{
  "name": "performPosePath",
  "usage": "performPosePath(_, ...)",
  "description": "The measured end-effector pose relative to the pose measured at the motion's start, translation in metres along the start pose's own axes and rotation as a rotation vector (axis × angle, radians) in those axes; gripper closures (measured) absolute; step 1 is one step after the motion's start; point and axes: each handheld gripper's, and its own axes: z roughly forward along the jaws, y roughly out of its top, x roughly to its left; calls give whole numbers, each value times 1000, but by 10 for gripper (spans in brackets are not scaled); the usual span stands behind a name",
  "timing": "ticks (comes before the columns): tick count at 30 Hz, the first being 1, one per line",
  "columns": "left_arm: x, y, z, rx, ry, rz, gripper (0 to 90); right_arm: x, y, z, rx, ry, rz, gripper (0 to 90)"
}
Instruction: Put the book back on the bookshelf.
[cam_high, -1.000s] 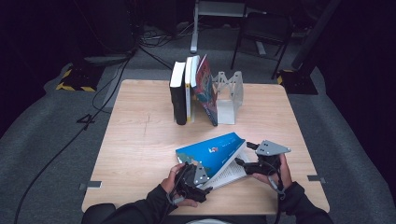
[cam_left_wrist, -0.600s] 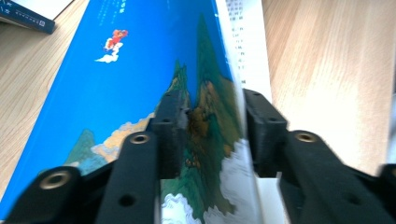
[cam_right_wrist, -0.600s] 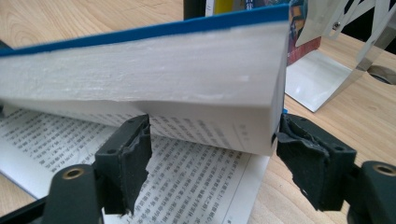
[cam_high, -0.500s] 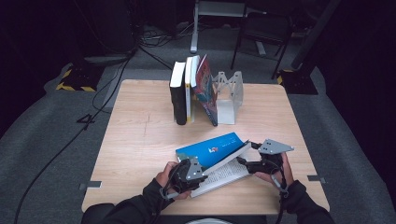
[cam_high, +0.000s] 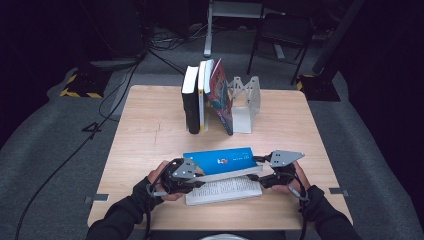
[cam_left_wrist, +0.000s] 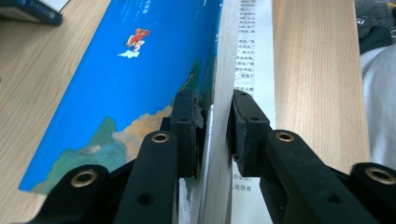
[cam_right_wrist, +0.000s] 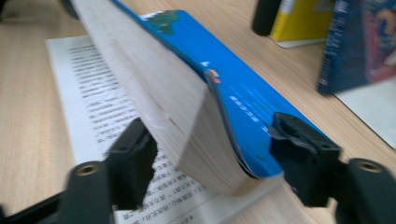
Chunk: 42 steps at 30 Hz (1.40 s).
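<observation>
- Since the earlier frame, the blue-covered paperback book (cam_high: 220, 161) is seen swung from a diagonal lie to one square with the near table edge, and the left gripper (cam_high: 196, 175) is shifted with it.
- Closing of the book is judged partly done: the thick page block and blue cover are raised at an angle over one printed white page (cam_high: 225, 190), which lies flat on the light wooden table (cam_high: 145, 130). Left to do: the block lowered fully, and probably the book stood with the upright row of books (cam_high: 205, 97) at the white metal bookend (cam_high: 246, 100).
- Left gripper (cam_left_wrist: 215, 121): jaws are clamped on the cover and page block at the book's left end.
- Right gripper (cam_right_wrist: 210, 154): jaws have just been closing; the book's right end sits between them, but gaps are visible on both sides, so no grip is made.
- Both hands are held low at the near table edge, forearms entering from below, grippers pointed inward at opposite ends of the book.
</observation>
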Motion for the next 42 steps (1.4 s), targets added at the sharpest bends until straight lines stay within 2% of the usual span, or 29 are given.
performPosePath(1,3,-1,-2,5,9,-12,700,3,2,1,-2,21,-19,529)
performPosePath(6,2,-5,-3,49,78,-19,636,20,11,9,30,-10,-89,621)
performPosePath(7,-3,-4,0,61,107,-10,620,22,11,9,33,-17,-87,622)
performPosePath(9,-5,-3,1,60,118,-11,573,26,13,8,29,-34,-83,631)
performPosePath(10,-10,1,6,73,147,-3,541,29,15,7,23,-39,-84,642)
performPosePath(11,-10,1,6,73,147,-3,501,29,15,7,23,-39,-84,642)
performPosePath(12,-14,5,11,95,159,7,501,32,16,7,21,-39,-90,651)
performPosePath(13,-17,6,15,99,169,12,463,38,19,7,19,-44,-109,663)
performPosePath(14,-20,8,19,110,193,14,457,42,22,8,25,-50,-118,667)
performPosePath(16,-20,9,22,120,222,8,507,51,27,9,33,-55,-138,679)
performPosePath(17,-18,8,22,116,214,-1,532,54,29,10,34,-54,-143,683)
performPosePath(20,-14,3,18,108,196,10,595,57,32,11,24,-53,-146,678)
performPosePath(22,-12,1,18,100,176,24,630,54,33,11,16,-28,-139,638)
performPosePath(23,-11,1,17,90,172,29,639,51,33,12,10,-15,-140,591)
performPosePath(24,-11,1,17,90,172,29,651,46,30,12,8,-28,-146,529)
performPosePath(25,-8,-1,14,67,154,25,662,41,27,14,29,-56,-138,472)
performPosePath(26,-8,-1,14,67,154,25,666,34,22,17,57,-60,-122,443)
performPosePath(27,-6,-2,13,59,143,21,666,34,22,17,57,-60,-122,443)
performPosePath(28,-3,-4,11,52,129,16,668,27,16,19,81,-73,-118,446)
performPosePath(29,-2,-4,10,50,124,18,670,18,9,21,99,-89,-91,441)
performPosePath(30,-1,-6,9,41,119,8,670,14,5,23,107,-80,-72,470)
performPosePath(31,0,-6,8,28,115,-1,672,9,1,25,107,-84,-76,500)
performPosePath(32,2,-6,7,19,112,-12,677,7,0,24,79,-64,-73,585)
performPosePath(33,2,-5,6,15,110,-17,679,8,2,23,69,-72,-99,615)
performPosePath(36,0,-2,6,33,129,3,668,16,7,23,105,-114,-177,650)
performPosePath(41,-10,9,12,45,160,-20,567,22,11,21,118,-143,-173,662)
performPosePath(42,-16,15,17,68,177,-19,567,24,12,20,119,-146,-176,663)
